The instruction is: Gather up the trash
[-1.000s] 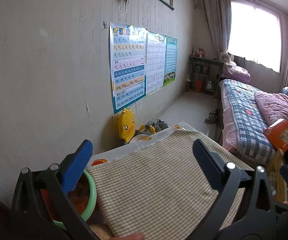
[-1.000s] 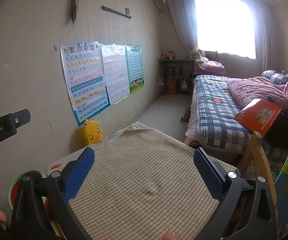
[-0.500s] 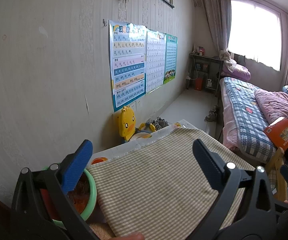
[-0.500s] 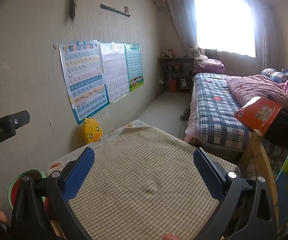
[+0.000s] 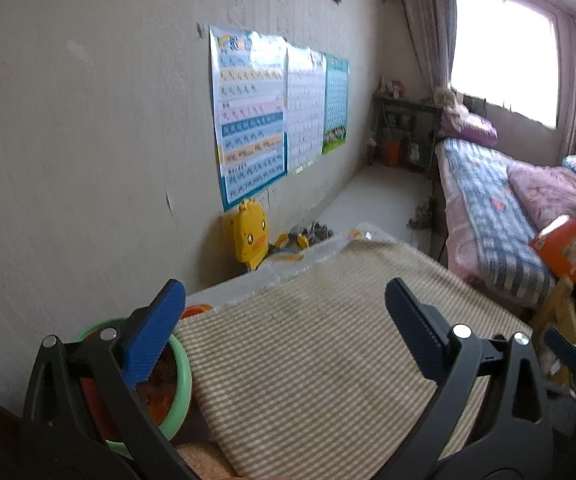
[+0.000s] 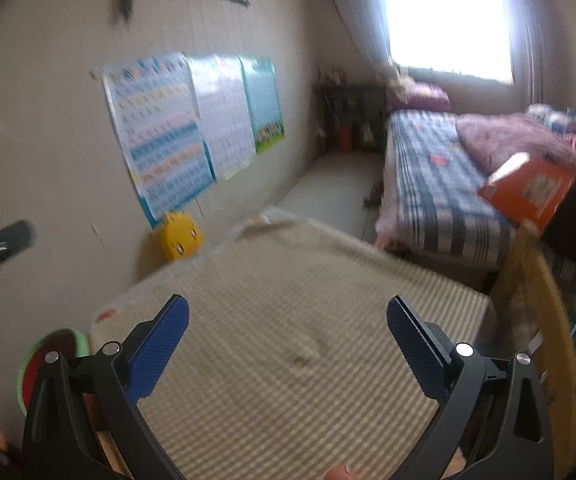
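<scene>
We hold both grippers empty, jaws wide apart: left gripper point(image 5: 286, 322), right gripper point(image 6: 288, 328). Just behind the left jaw of the left gripper sits a green bowl point(image 5: 182, 376) with reddish-orange scraps point(image 5: 156, 394), probably the trash; likely light, loose and crumbly, so we'd take the stiff rim. Between and beyond the jaws lies a soft checked cloth point(image 5: 315, 344). Farther off, a yellow duck toy point(image 5: 250, 234) against the wall.
</scene>
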`<action>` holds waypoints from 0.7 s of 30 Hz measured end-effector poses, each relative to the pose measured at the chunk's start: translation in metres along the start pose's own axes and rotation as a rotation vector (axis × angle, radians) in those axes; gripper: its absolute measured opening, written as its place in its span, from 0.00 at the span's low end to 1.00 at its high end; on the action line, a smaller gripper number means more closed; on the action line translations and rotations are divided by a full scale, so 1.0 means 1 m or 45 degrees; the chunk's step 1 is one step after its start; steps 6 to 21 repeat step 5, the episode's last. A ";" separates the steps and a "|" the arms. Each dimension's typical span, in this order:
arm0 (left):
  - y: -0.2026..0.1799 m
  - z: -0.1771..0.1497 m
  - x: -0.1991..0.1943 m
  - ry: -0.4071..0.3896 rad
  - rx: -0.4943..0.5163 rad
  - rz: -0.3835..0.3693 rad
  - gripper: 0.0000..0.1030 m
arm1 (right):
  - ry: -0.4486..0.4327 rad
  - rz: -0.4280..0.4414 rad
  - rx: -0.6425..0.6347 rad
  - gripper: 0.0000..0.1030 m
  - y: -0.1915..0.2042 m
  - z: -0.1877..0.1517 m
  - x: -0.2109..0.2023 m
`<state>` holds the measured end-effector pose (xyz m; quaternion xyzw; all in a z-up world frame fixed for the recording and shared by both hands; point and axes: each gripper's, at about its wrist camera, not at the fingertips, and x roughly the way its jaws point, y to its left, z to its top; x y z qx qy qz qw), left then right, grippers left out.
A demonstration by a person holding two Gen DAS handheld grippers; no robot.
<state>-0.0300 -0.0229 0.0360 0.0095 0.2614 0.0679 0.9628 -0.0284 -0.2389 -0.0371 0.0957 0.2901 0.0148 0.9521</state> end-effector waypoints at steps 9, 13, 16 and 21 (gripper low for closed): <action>0.020 -0.023 0.020 0.088 -0.017 -0.016 0.95 | 0.246 -0.131 0.063 0.92 -0.039 -0.030 0.097; 0.020 -0.023 0.020 0.088 -0.017 -0.016 0.95 | 0.246 -0.131 0.063 0.92 -0.039 -0.030 0.097; 0.020 -0.023 0.020 0.088 -0.017 -0.016 0.95 | 0.246 -0.131 0.063 0.92 -0.039 -0.030 0.097; 0.020 -0.023 0.020 0.088 -0.017 -0.016 0.95 | 0.246 -0.131 0.063 0.92 -0.039 -0.030 0.097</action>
